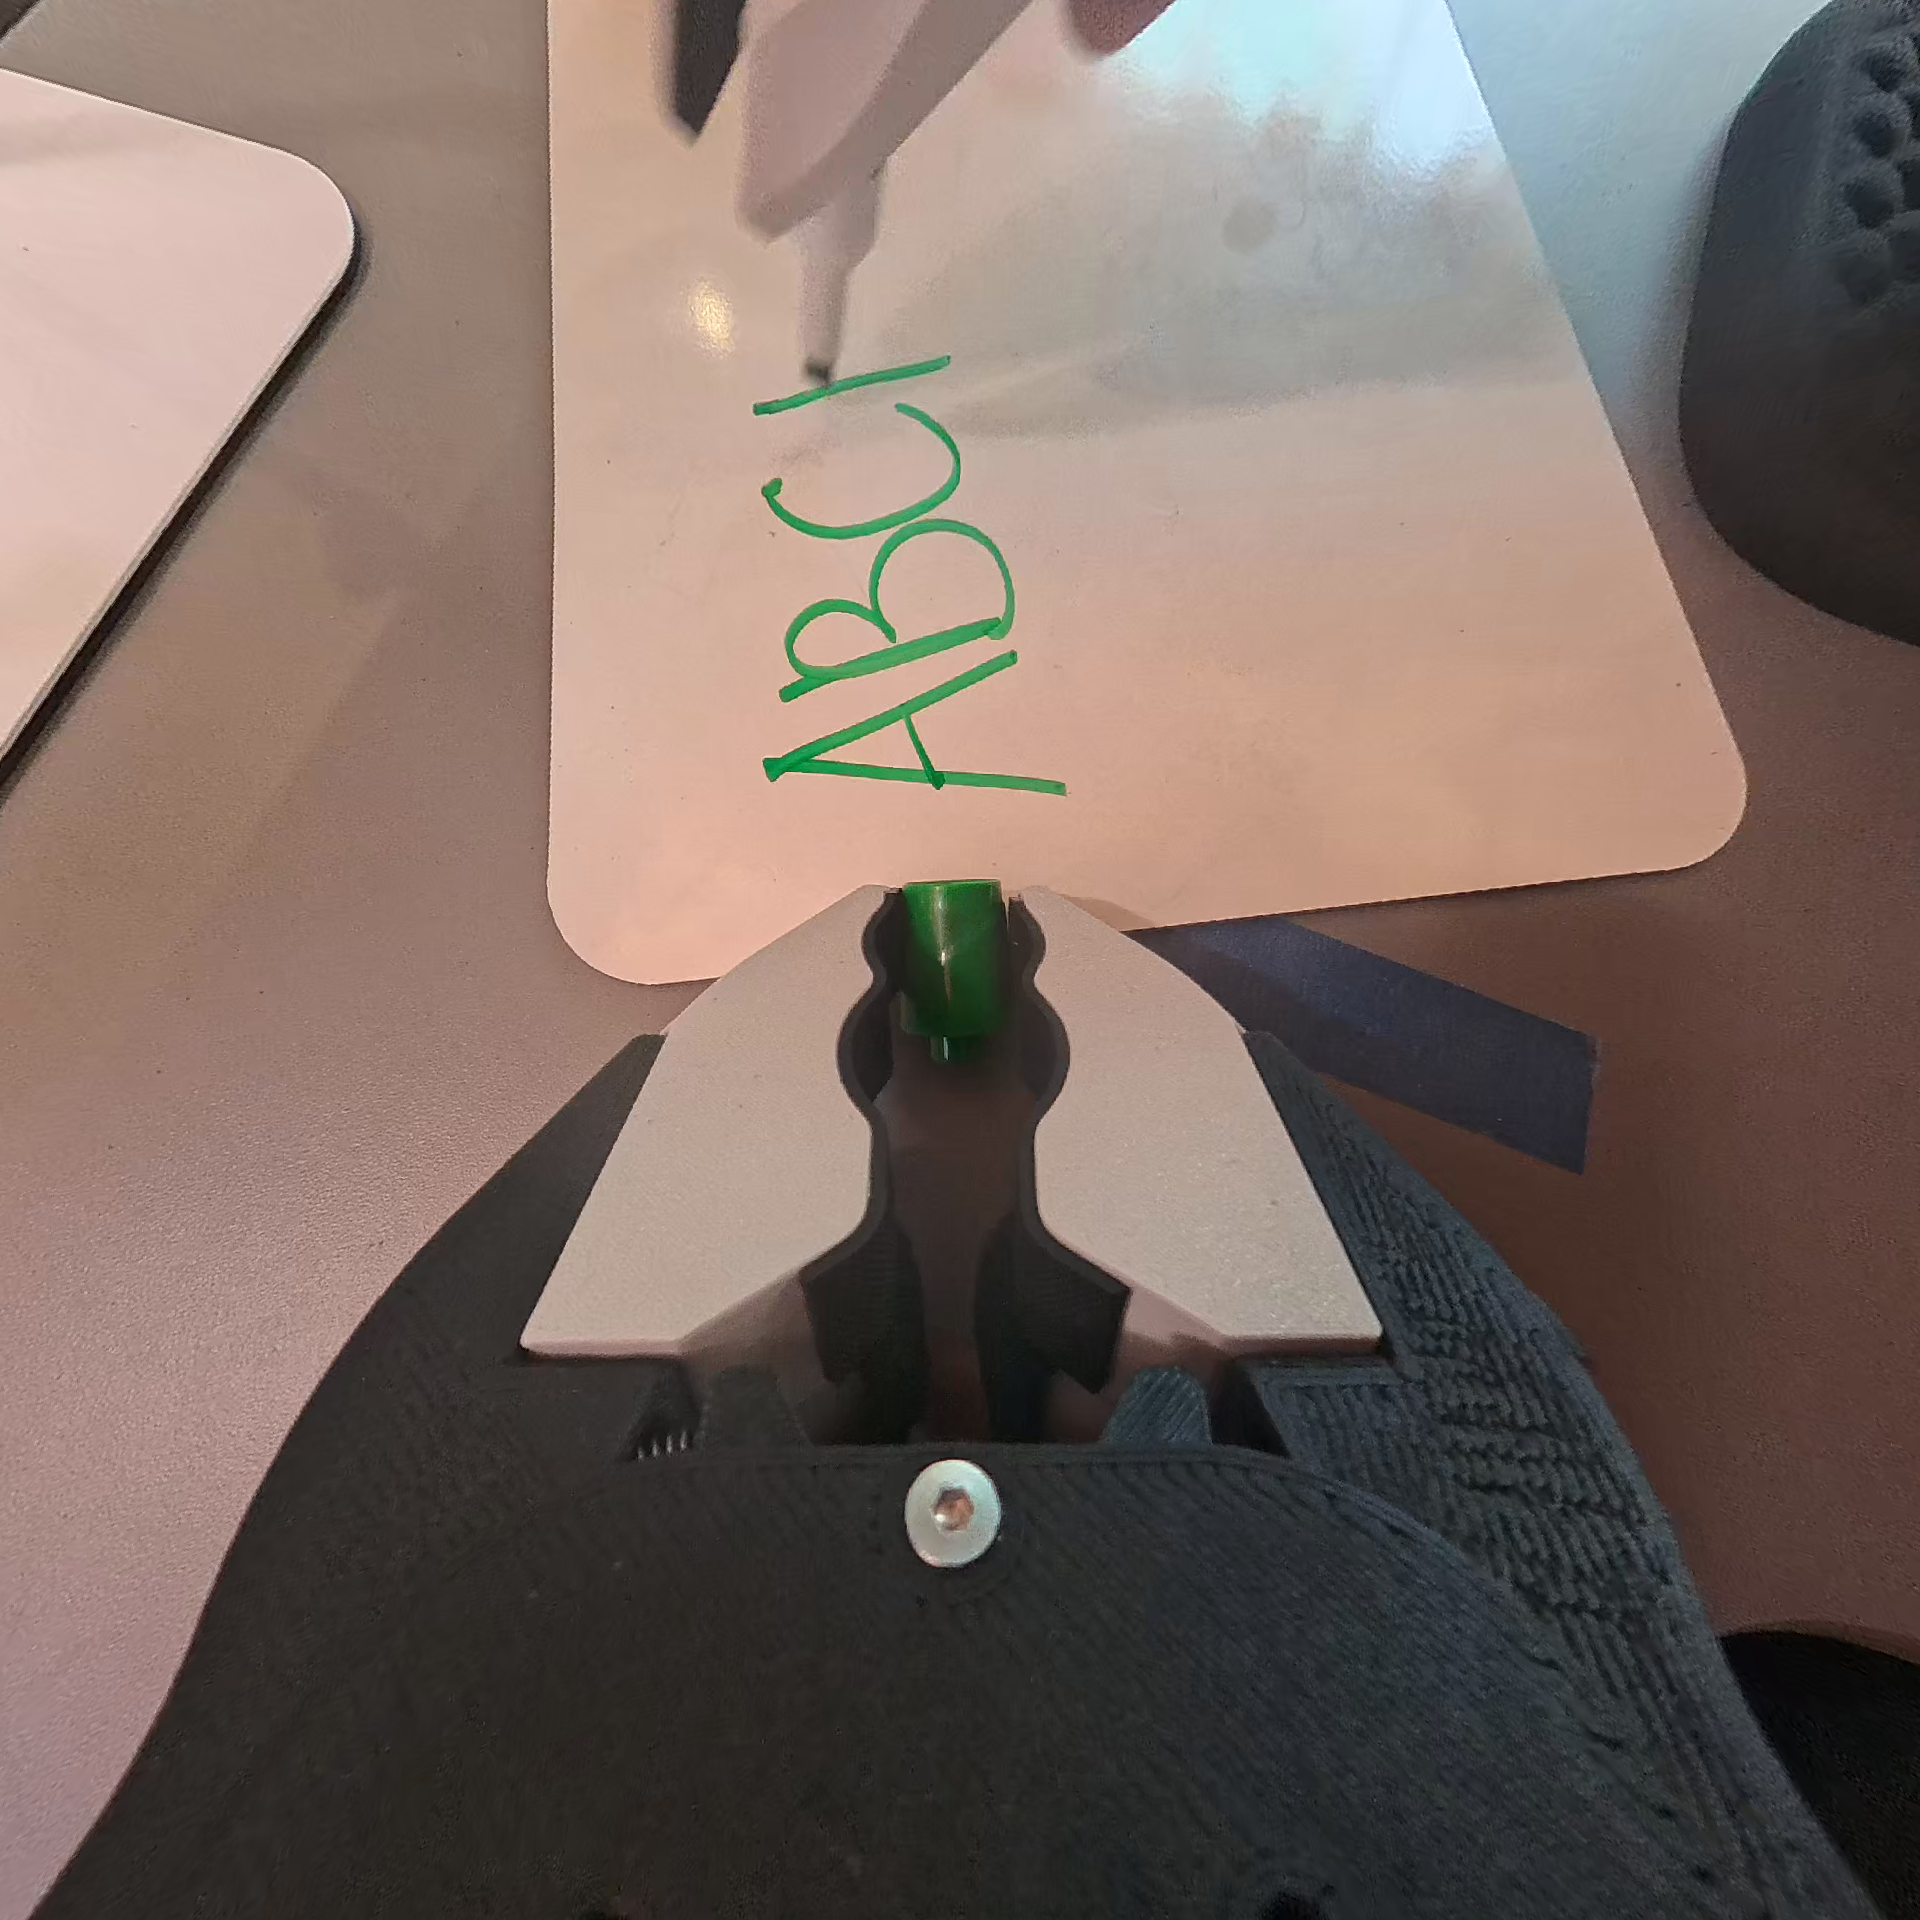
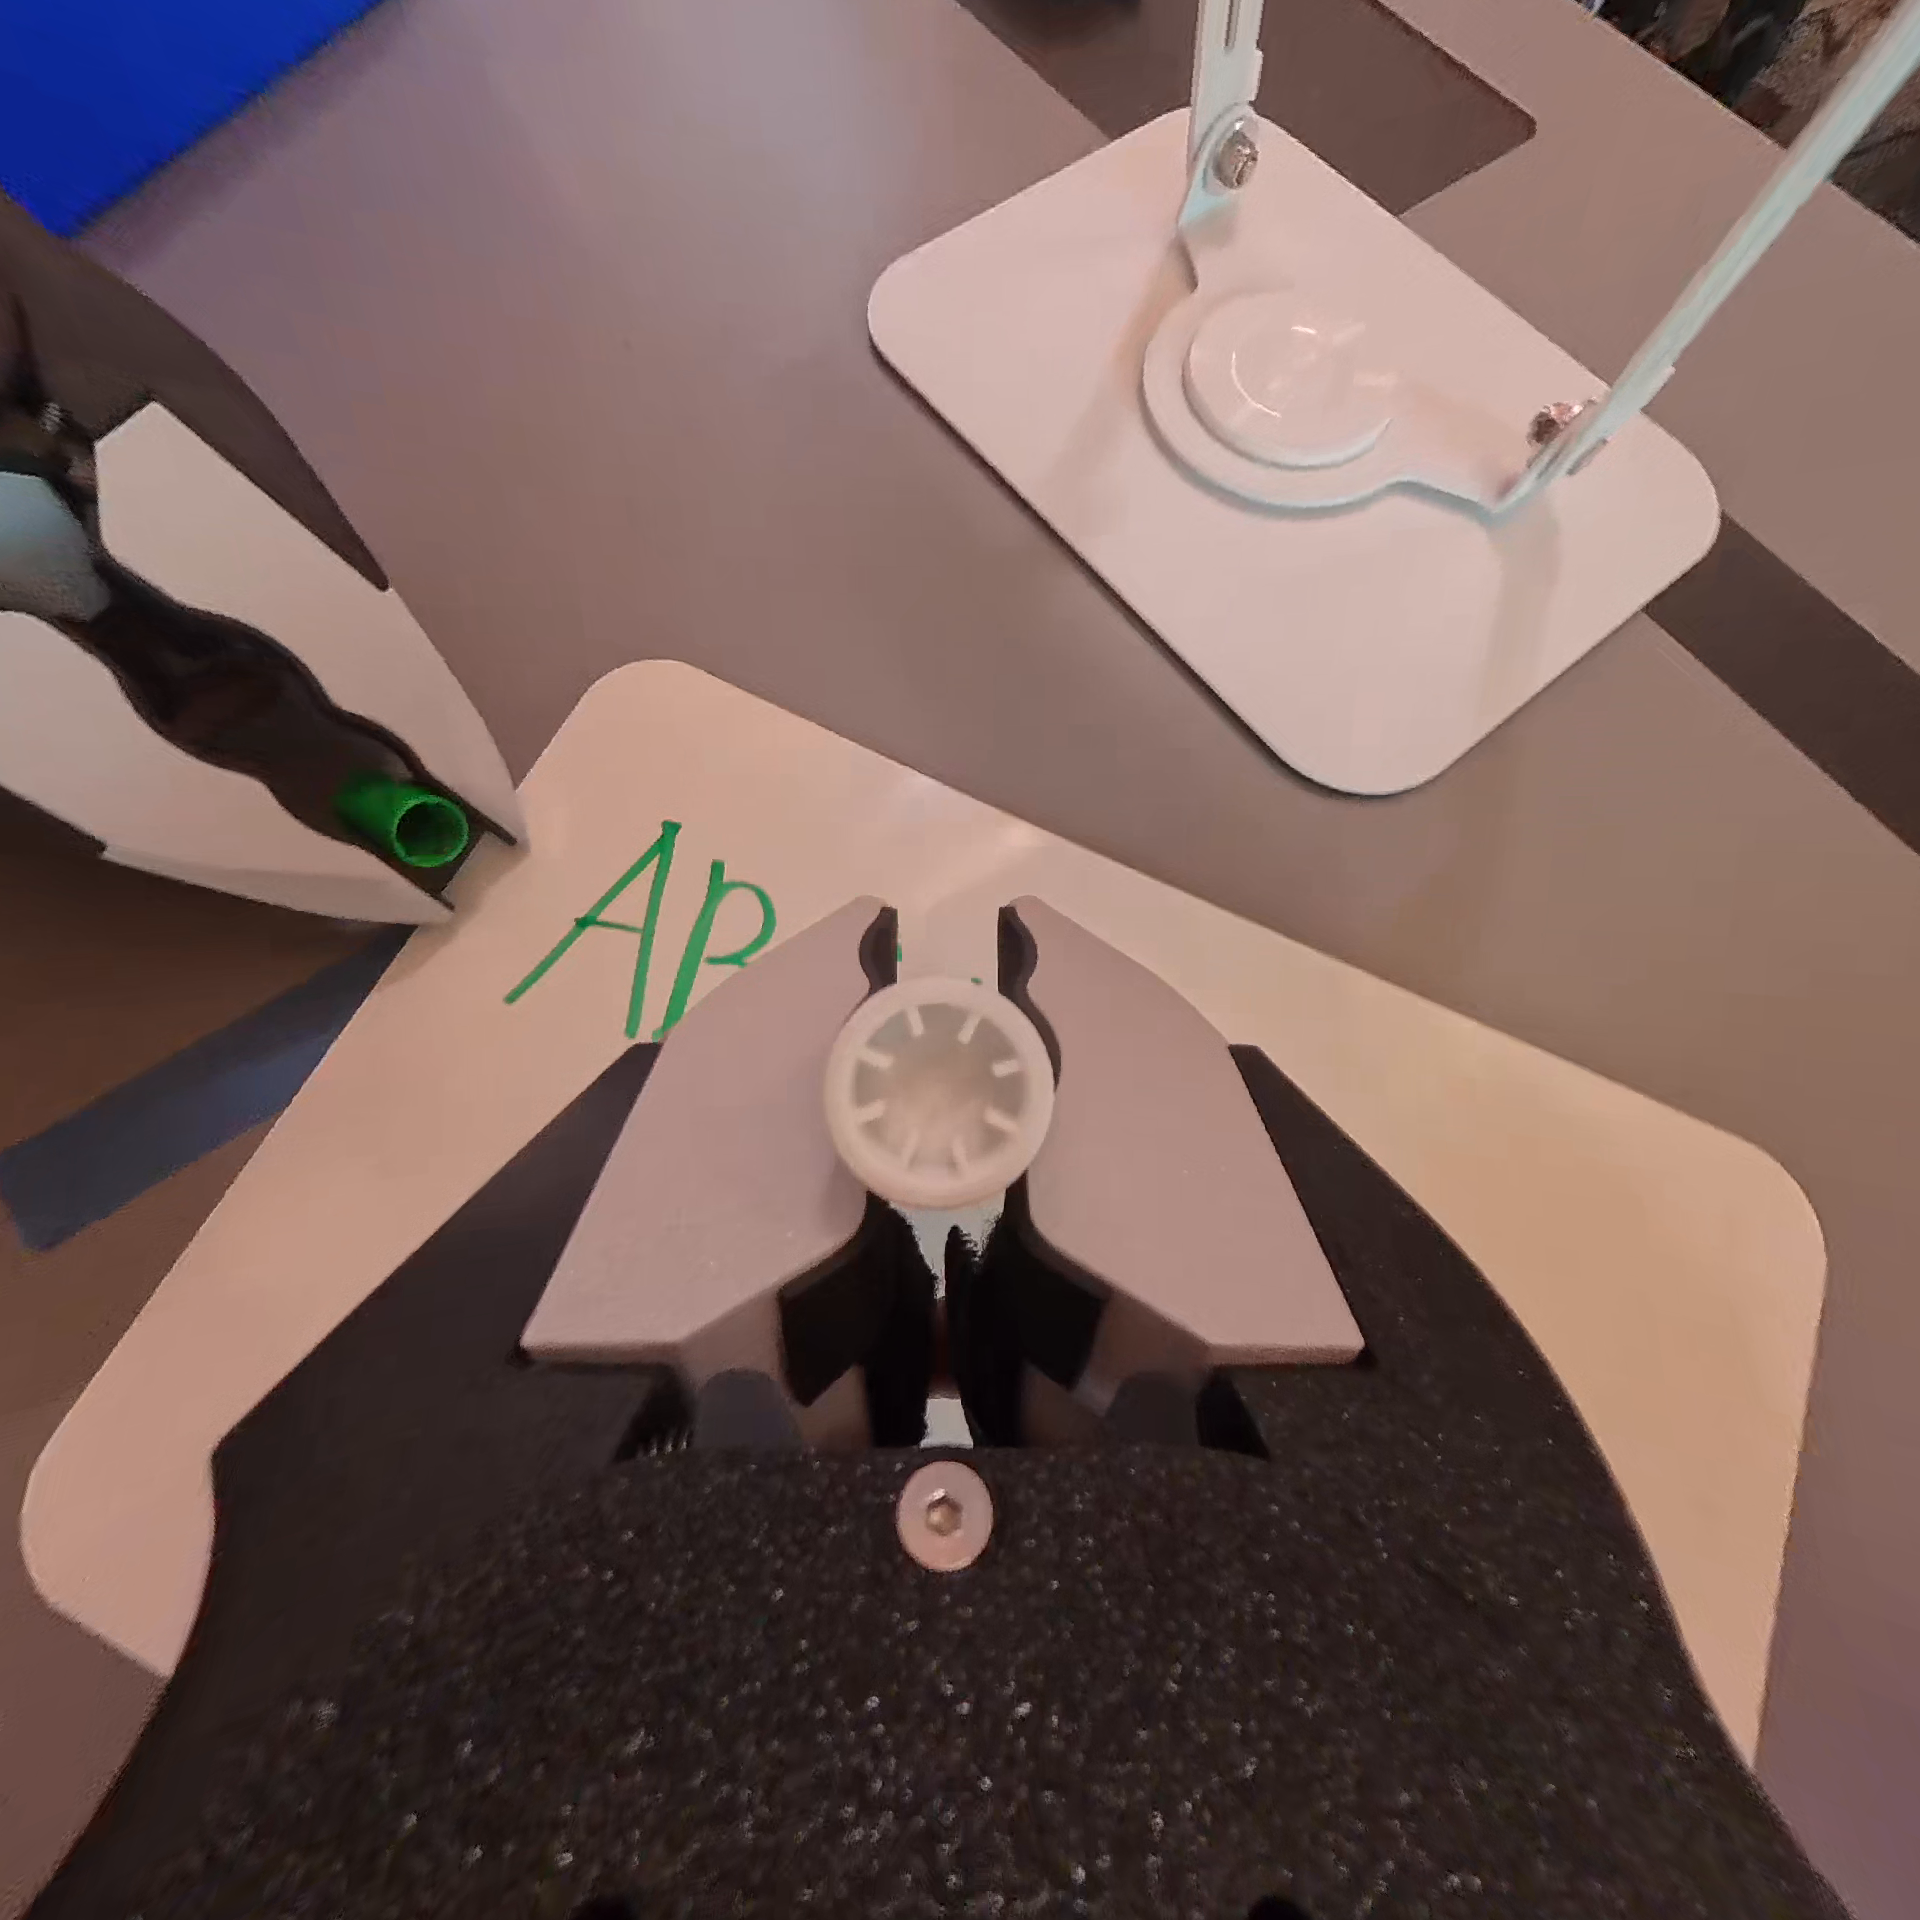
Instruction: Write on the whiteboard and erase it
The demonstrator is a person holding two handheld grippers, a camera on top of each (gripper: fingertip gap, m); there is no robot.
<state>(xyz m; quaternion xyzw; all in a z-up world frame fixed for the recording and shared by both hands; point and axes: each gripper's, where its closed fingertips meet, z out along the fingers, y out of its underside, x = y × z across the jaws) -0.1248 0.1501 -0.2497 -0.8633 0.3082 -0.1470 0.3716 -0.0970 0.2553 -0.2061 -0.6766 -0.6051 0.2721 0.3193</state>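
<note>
A small white whiteboard (image 1: 1247,582) lies flat on the brown table, with green marks (image 1: 904,582) written on it. My left gripper (image 1: 951,899) is shut on the green marker cap (image 1: 951,966), at the board's near edge. My right gripper (image 2: 940,914) is shut on the white marker (image 2: 940,1107), seen end-on from its back. In the left wrist view the marker (image 1: 831,291) is blurred, its tip touching the board just past the last green stroke. The left gripper with the cap (image 2: 416,826) also shows at the board's corner (image 2: 623,727) in the right wrist view.
A white stand base (image 2: 1351,623) with metal arms stands on the table beyond the board; its corner shows in the left wrist view (image 1: 156,364). A strip of blue tape (image 1: 1455,1029) lies by the board's near edge. A black textured object (image 1: 1818,364) sits to the board's right. My hands' fingertips stand some 12 cm from each other. Between my left fingertips and the black textured object (image 1: 1818,364) there is roughly 15 cm.
</note>
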